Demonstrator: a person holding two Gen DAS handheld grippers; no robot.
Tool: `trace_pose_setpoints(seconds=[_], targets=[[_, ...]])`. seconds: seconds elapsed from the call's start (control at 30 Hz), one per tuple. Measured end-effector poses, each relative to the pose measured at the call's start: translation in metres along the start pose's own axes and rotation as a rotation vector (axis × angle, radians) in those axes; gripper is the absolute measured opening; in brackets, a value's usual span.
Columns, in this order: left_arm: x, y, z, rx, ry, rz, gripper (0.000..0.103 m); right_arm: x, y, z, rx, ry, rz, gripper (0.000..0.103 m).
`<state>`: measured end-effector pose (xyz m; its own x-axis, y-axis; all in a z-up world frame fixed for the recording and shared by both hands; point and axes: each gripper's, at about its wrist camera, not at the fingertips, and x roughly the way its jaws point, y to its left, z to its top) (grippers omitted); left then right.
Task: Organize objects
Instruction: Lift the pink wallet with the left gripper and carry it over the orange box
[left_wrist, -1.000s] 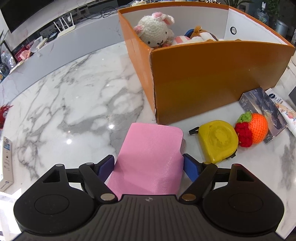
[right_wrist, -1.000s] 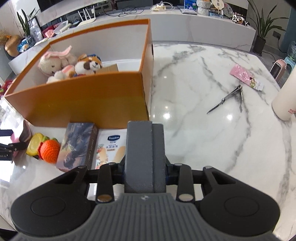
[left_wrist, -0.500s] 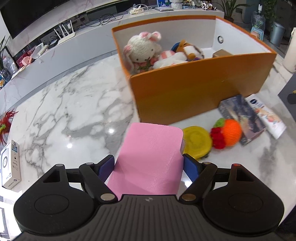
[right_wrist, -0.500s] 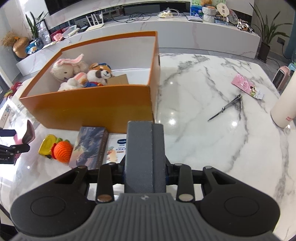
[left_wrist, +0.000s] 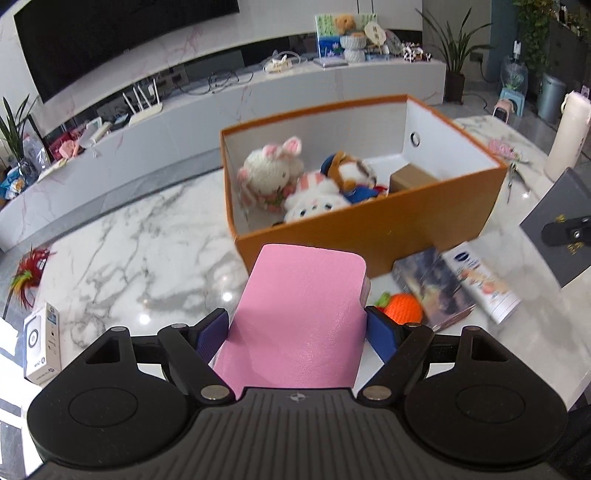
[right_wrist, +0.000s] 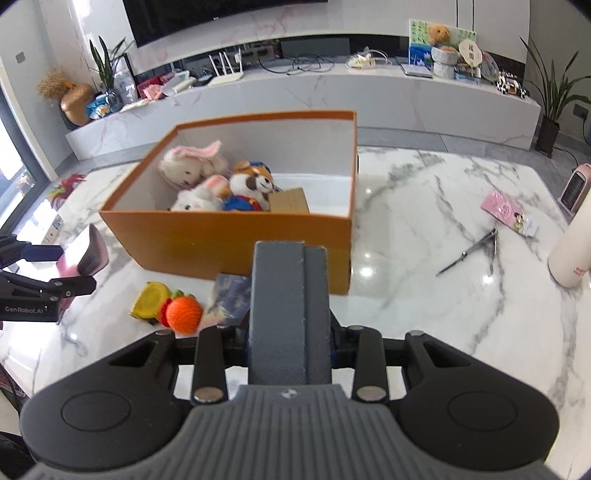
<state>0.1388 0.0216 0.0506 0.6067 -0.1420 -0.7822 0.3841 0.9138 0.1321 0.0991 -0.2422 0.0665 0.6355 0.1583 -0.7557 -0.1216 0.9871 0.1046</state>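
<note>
Both grippers are rising compared with a second ago: the orange box (left_wrist: 373, 236) is now sitting lower in each view, and its inside is showing much more fully. The left gripper (left_wrist: 297, 325) is carrying a pink notebook (left_wrist: 301, 314), its fingers (left_wrist: 210, 334) clamping the two long edges, so the notebook's long axis is running straight ahead along the fingers toward the box. The right gripper (right_wrist: 290, 332) is gripping a flat grey case (right_wrist: 288, 310) in the same fashion, with its fingers mostly hidden beneath it.

Plush toys (left_wrist: 295, 184) and a small cardboard box (left_wrist: 412, 177) are filling the left and middle of the orange box. Bare floor is showing at its right end. On the surface (left_wrist: 140, 240) in front of the box are lying a knitted orange (left_wrist: 402, 308), a yellow tape measure (right_wrist: 149, 304), a dark carton (left_wrist: 432, 286) and a cream tube (left_wrist: 480, 282).

The notebook is hovering in the air just short of the box's near wall, directly in line with the opening, so the left gripper seems placed to go in first, judging by the alignment.
</note>
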Motion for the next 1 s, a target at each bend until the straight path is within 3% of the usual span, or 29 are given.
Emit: trace_pose_setpoints(seconds=[0.43,1.0], targets=[[-0.021,-0.015,0.011,0.003,-0.075,0.013,0.093,-0.014,0.008,0.006,-0.011,-0.032,0.025,0.036],[-0.026,-0.012,0.029,-0.084,-0.141,0.015,0.093,-0.02,0.028,0.018,-0.014,-0.066,0.073,0.036]])
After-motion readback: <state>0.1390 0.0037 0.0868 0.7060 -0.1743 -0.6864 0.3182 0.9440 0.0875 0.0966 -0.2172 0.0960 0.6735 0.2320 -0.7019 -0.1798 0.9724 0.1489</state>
